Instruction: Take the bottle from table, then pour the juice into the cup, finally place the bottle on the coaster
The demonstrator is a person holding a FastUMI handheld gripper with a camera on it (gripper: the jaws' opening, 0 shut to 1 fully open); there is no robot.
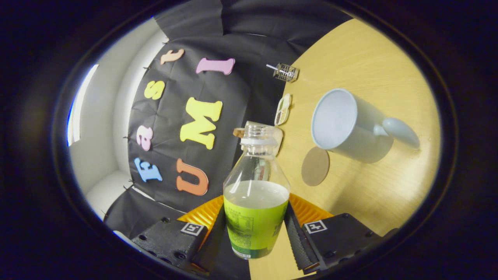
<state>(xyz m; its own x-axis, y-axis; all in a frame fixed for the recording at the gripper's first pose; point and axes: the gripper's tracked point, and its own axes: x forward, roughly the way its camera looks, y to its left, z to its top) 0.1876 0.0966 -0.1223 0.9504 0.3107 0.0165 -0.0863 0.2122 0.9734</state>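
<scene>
Claw [255,229] clamps bottle [255,202], well apart from cup [350,124].

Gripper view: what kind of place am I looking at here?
Probably a small recording booth set up for a tabletop pouring demo. A wooden table backs onto a black cloth wall. On the table sit a cup and a coaster, while the fingers grip an open bottle.

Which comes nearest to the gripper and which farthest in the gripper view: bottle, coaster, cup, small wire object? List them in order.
1. bottle: held between the fingers of the gripper.
2. coaster: on the table just beyond the fingers.
3. cup: past the coaster.
4. small wire object: at the table's far edge by the cloth wall.
</scene>
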